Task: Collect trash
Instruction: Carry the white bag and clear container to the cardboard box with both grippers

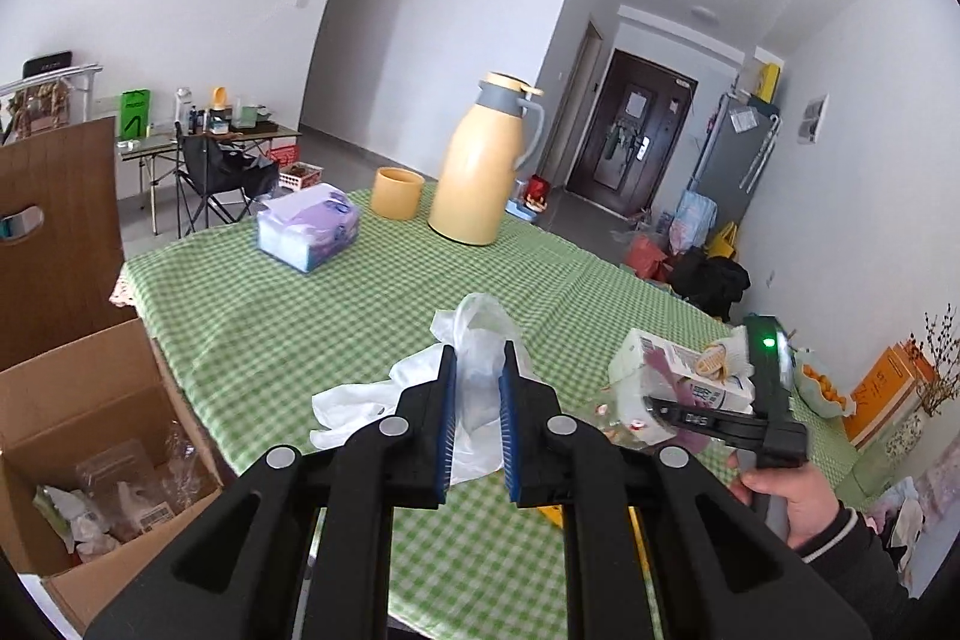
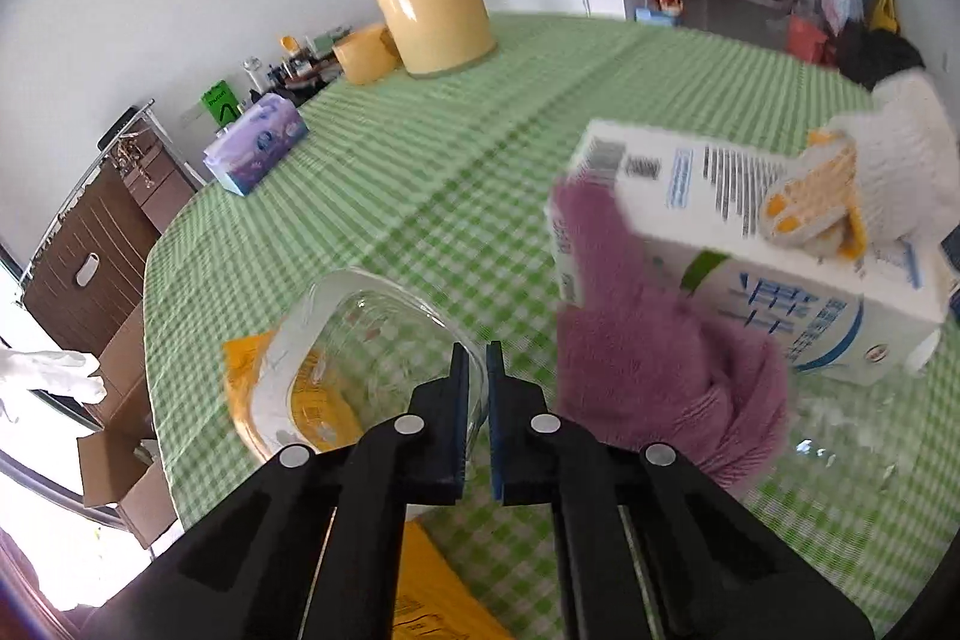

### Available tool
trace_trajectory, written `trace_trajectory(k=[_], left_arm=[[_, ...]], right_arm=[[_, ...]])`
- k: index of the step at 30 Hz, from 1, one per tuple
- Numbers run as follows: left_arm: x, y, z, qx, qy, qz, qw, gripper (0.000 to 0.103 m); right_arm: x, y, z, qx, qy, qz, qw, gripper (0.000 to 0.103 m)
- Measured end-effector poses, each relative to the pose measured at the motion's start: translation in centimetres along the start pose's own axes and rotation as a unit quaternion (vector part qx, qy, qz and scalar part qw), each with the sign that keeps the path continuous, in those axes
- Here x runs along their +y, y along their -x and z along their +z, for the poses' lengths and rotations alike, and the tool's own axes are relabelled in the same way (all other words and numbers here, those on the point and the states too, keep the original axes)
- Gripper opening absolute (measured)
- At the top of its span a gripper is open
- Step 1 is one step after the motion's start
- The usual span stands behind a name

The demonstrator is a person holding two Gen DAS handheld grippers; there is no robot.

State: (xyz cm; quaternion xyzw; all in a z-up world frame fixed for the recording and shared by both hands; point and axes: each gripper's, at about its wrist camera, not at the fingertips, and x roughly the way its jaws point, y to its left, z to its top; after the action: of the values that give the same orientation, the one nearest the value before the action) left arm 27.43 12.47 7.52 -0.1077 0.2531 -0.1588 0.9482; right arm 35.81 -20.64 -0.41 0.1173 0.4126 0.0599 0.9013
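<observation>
Here, at the far left, an open cardboard box (image 1: 90,436) sits on the floor beside the table (image 1: 270,316), with clear wrappers and paper scraps already inside. On the green checked cloth further back stand a tissue pack (image 1: 309,226), a yellow cup (image 1: 396,192) and a tall yellow jug (image 1: 480,166). The left tool (image 1: 478,358) is clenched on a crumpled white plastic bag (image 1: 474,376), which hangs between its blue pads above the table's near part. To the right, the right tool (image 2: 477,358) has pinched its pads onto the rim of a clear plastic container (image 2: 372,340) lying on its side over a yellow-printed wrapper (image 2: 252,370). Just beside it lie a purple cloth (image 2: 654,358) and, touching that, a white milk carton (image 2: 750,244) tipped on its side. A hand (image 1: 786,496) in a dark sleeve grips the right tool's handle.
</observation>
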Motion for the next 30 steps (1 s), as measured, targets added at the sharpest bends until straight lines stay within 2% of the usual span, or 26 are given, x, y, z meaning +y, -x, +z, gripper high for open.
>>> trace_trajectory(k=[4,8,12,17,21,27,30], left_arm=[[2.4,1.4,-0.1,-0.014,0.02,0.009,0.9997,0.01],[5.2,2.8,-0.2,-0.024,0.043,0.028,0.9984,0.009],[8.4,4.8,-0.3,-0.039,0.064,0.061,0.9953,0.009],[12.8,7.3,-0.9,-0.056,0.105,0.114,0.9863,0.009],[16.9,9.5,-1.6,-0.06,0.14,0.155,0.976,0.009],[23.4,11.7,-3.1,-0.051,0.182,0.21,0.9593,0.009],[26.3,11.6,-4.1,-0.038,0.197,0.238,0.9504,0.009]], right_arm=[[2.7,2.1,0.8,-0.035,0.033,-0.015,0.999,0.006],[6.1,3.0,1.7,-0.058,0.065,-0.007,0.996,0.006],[9.5,2.0,2.5,-0.06,0.092,0.012,0.994,0.006],[16.3,-1.1,3.3,-0.042,0.146,0.054,0.987,0.006],[23.4,-3.5,2.9,-0.025,0.202,0.101,0.974,0.006],[34.6,-7.3,0.3,0.021,0.288,0.175,0.941,0.006],[39.1,-9.7,-1.4,0.051,0.321,0.195,0.925,0.006]])
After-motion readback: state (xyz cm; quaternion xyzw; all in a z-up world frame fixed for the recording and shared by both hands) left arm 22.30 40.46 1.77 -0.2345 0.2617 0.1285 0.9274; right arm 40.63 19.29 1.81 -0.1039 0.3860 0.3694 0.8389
